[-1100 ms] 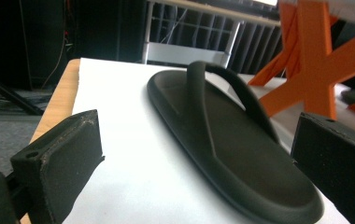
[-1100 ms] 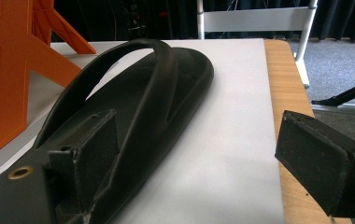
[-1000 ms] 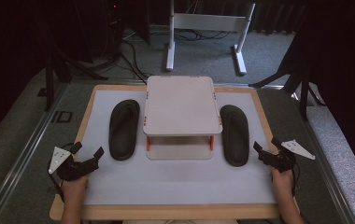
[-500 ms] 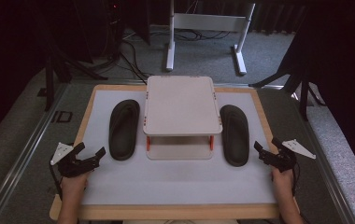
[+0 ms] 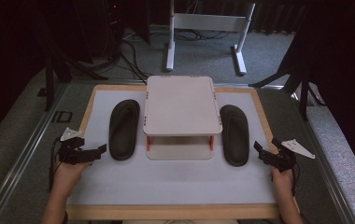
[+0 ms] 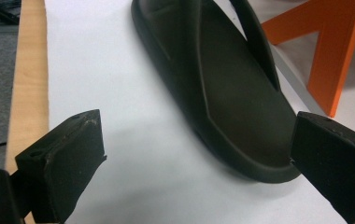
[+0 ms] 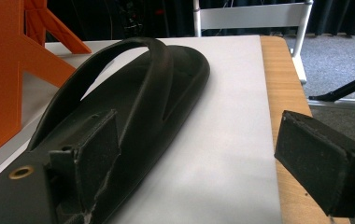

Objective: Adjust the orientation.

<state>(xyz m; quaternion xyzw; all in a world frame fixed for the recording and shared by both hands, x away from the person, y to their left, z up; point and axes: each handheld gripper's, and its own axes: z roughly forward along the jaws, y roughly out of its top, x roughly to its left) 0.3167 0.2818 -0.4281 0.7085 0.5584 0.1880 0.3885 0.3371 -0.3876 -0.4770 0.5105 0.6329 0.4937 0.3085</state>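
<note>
Black left slipper (image 5: pixel 124 129) flat on white mat (image 5: pixel 166 182), left of small shelf (image 5: pixel 180 105); long way running away from person. Heel just ahead and right of left gripper (image 5: pixel 102 149). Jaws wide apart, holding nothing. Right gripper (image 5: pixel 258 148) likewise, near right slipper (image 5: pixel 234 134).

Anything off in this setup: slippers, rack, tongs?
Nothing stands out. Both slippers, left and right, lie flat beside the rack. Left tongs and right tongs are open, holding nothing.
</note>
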